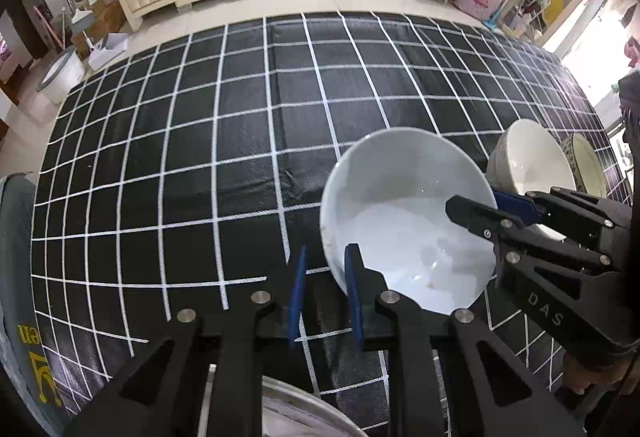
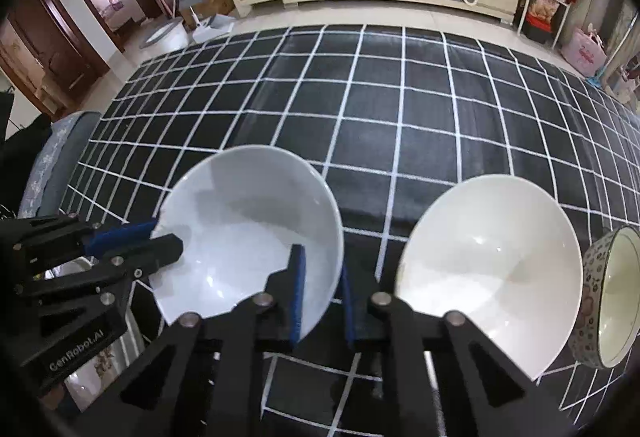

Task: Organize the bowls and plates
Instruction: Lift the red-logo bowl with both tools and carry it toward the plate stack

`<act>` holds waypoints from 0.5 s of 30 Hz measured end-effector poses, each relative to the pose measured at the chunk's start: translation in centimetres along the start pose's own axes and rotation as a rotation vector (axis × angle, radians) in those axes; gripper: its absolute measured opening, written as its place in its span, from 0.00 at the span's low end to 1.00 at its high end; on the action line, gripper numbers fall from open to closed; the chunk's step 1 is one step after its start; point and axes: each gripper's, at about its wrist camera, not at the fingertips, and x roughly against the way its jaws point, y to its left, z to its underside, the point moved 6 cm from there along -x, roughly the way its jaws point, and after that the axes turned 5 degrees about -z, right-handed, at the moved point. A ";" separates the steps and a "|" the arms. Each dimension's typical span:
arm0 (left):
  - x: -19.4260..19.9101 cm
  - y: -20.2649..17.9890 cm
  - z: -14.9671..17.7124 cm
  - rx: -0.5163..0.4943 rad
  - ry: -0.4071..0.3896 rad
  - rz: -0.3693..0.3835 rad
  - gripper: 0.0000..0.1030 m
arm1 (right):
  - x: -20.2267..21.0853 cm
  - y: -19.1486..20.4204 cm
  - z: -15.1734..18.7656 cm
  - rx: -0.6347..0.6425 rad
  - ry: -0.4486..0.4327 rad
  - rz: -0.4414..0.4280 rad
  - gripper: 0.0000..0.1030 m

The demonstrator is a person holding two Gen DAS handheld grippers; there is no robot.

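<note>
Both grippers are holding the same white bowl (image 2: pixel 248 233) on the black checked cloth (image 2: pixel 400 109): the right gripper (image 2: pixel 322 293) is pinching its right rim between its blue pads, and the left gripper (image 1: pixel 326 293) is pinching the opposite rim. It looks like the bowl is being picked up for stacking. Next it probably needs lifting and lowering gently into the cream bowl (image 2: pixel 492 265) just beside it, near the flowery bowl (image 2: pixel 612 293).
</note>
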 end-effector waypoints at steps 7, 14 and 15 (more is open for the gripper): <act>-0.8 -0.7 0.1 -0.016 0.004 0.004 0.11 | 0.1 -0.4 0.1 -0.007 -0.024 0.011 0.12; 0.3 -1.1 0.6 -0.026 -0.012 -0.007 0.10 | 1.5 0.5 0.9 -0.011 -0.035 0.022 0.12; 0.6 -1.2 0.5 -0.028 -0.016 -0.006 0.10 | 1.9 0.6 1.0 -0.012 -0.039 0.021 0.12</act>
